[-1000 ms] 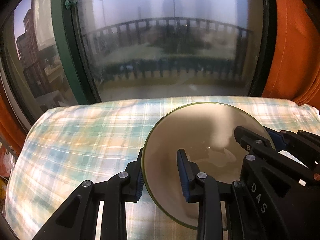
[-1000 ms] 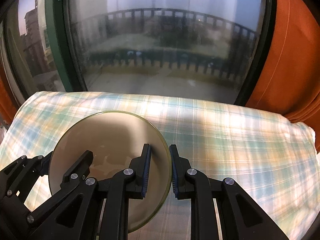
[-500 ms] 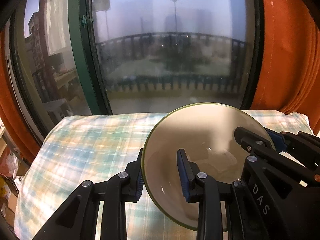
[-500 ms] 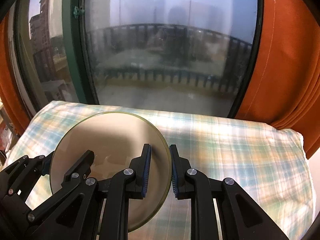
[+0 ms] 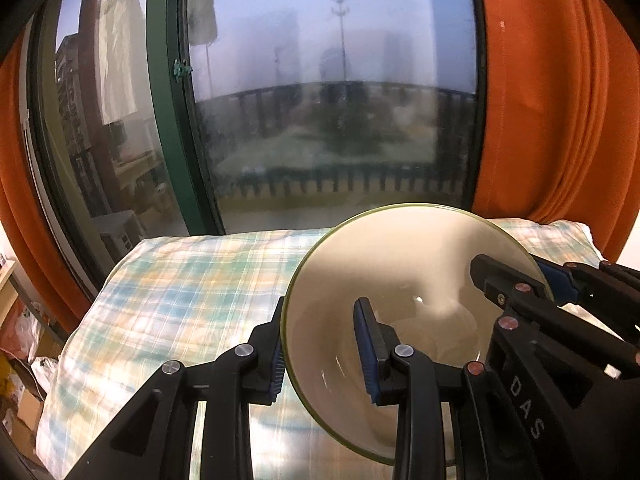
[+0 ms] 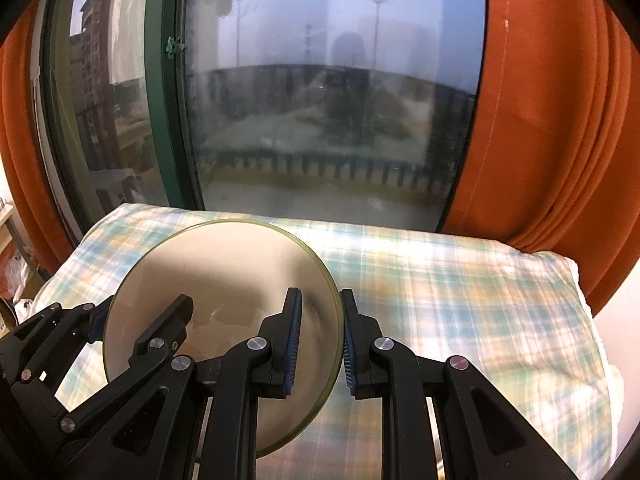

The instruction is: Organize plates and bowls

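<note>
A beige bowl with a thin green rim (image 5: 408, 276) is held in the air between both grippers, above the plaid tablecloth. My left gripper (image 5: 322, 354) is shut on the bowl's left rim, one finger outside and one inside. My right gripper (image 6: 318, 338) is shut on the bowl's right rim (image 6: 240, 280) in the same way. Each gripper shows in the other's view: the right one at the bowl's far side (image 5: 560, 280), the left one at the lower left (image 6: 100, 316). The bowl looks empty.
The table under the plaid cloth (image 5: 192, 280) runs back to a large window (image 5: 320, 120) with a green frame. Orange curtains (image 6: 552, 120) hang on both sides. Cluttered boxes and bags (image 5: 20, 360) sit on the floor at the left.
Both grippers have risen with the bowl held between them. The table has dropped lower in both views and more of the window and curtains shows.
</note>
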The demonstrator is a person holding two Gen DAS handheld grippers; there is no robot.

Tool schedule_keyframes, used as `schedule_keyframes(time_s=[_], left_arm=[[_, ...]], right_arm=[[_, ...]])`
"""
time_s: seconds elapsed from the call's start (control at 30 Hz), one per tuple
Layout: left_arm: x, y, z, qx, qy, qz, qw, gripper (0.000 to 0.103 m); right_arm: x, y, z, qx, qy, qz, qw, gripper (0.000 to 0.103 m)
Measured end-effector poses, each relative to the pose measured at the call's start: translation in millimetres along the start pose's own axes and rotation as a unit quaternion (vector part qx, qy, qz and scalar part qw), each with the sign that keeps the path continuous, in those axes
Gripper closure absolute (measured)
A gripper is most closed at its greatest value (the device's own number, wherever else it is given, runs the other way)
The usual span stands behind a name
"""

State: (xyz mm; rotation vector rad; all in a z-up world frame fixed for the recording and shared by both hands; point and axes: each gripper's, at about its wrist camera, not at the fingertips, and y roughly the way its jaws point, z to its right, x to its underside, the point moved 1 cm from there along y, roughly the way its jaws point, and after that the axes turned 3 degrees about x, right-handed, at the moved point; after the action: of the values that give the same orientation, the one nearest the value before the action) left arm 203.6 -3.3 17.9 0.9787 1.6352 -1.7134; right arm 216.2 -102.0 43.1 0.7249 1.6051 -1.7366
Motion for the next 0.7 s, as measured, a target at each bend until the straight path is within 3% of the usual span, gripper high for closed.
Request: schedule_keyframes(time_s=[0.7], left_arm=[[37.0,-57.7,19.1,0.028,0.016,0.015,0.9994,0.073]], right_arm=[[55.2,-71.7,19.5,0.013,0.026,0.023,0.999,0.081]])
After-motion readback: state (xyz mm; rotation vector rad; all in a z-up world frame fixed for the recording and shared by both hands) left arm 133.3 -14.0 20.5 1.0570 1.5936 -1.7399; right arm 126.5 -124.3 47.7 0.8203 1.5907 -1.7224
